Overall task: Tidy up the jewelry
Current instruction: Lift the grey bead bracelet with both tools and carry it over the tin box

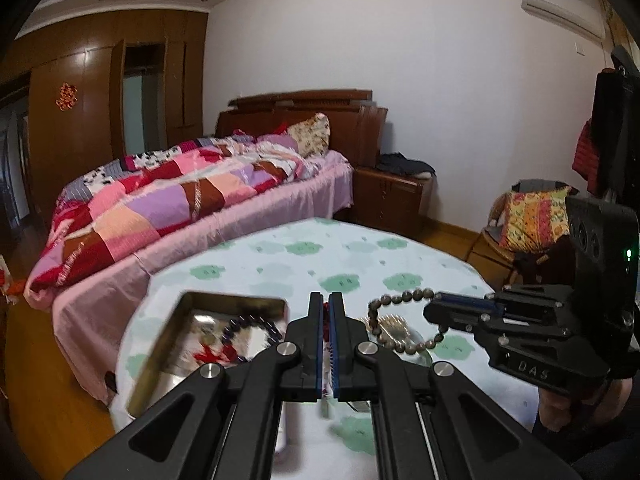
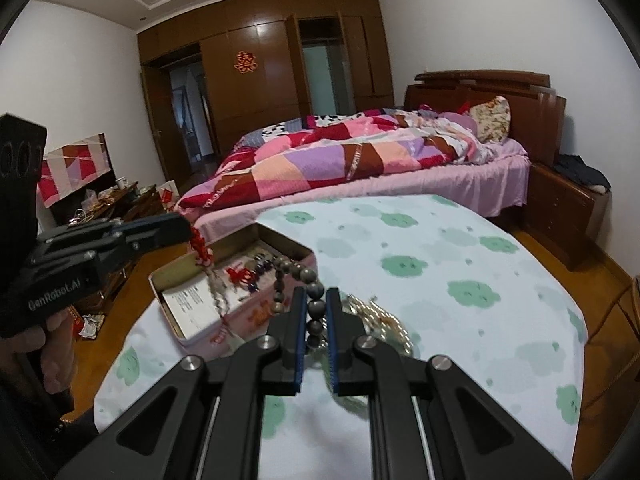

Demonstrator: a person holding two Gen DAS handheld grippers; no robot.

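Observation:
My left gripper (image 1: pixel 330 300) is shut on a red knotted cord with a pale tassel (image 2: pixel 202 254). In the right wrist view this gripper (image 2: pixel 186 228) holds the cord dangling above an open tin box (image 2: pixel 240 320). The tin (image 1: pixel 160 344) holds a purple bead bracelet (image 1: pixel 256 320), a red knot and a paper card. My right gripper (image 2: pixel 316 302) is shut on a brown bead bracelet (image 2: pixel 286 270). In the left wrist view the bracelet (image 1: pixel 396 300) hangs as a loop from that gripper (image 1: pixel 430 308), to the right of the tin. Under it lies a pile of pale chains (image 2: pixel 380 320).
The tin and jewelry sit on a round table with a white cloth with green cloud prints (image 2: pixel 440 260). A bed with a patchwork quilt (image 2: pixel 340 160) stands just behind, with a wooden bedside cabinet (image 2: pixel 568 208) and a cushioned chair (image 1: pixel 528 220) to the right.

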